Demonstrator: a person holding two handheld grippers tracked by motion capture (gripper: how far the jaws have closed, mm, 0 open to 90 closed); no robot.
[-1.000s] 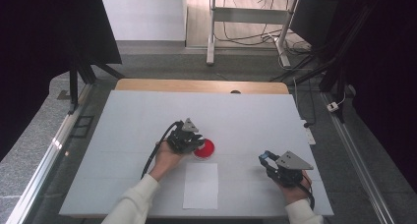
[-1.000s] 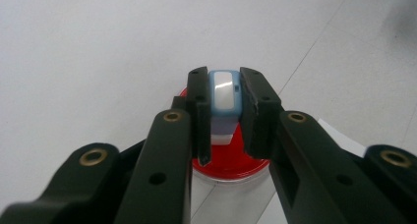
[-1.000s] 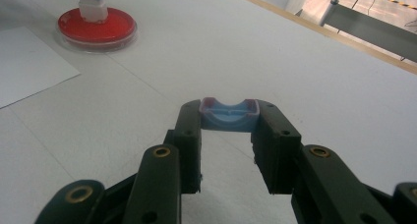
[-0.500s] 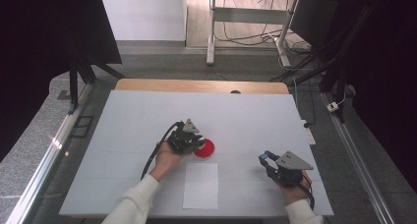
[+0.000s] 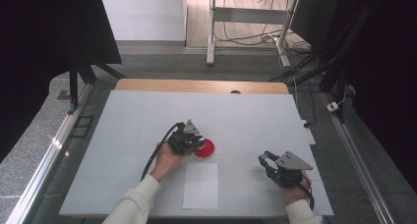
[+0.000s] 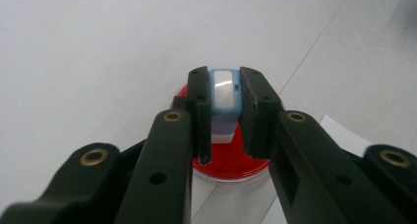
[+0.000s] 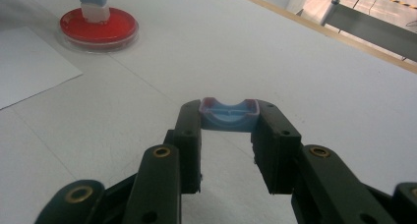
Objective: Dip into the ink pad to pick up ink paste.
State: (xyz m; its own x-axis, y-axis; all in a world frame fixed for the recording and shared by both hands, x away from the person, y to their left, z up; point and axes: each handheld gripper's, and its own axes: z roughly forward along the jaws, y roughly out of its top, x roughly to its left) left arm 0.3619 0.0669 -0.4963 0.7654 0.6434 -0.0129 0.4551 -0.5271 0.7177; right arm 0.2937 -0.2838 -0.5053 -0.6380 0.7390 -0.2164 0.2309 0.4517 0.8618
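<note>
My left gripper (image 6: 223,89) is shut on a light-blue and white stamp (image 6: 224,97). The stamp stands upright with its base in a round red ink dish (image 6: 231,166). From above, this gripper (image 5: 195,141) sits at the dish's (image 5: 206,149) left edge near the table's middle. My right gripper (image 7: 228,117) is shut on a small blue cap (image 7: 229,115), hollow side up, just above the white table; in the high view it (image 5: 266,158) is at the front right. Its view also shows the red dish (image 7: 98,25) with the stamp (image 7: 96,4) standing in it.
A white sheet of paper (image 5: 201,184) lies flat in front of the dish, between my two hands, and appears as the paper (image 7: 29,67) at the left of the right gripper view. The white table (image 5: 147,116) ends in a wooden strip (image 5: 196,85) at the far side.
</note>
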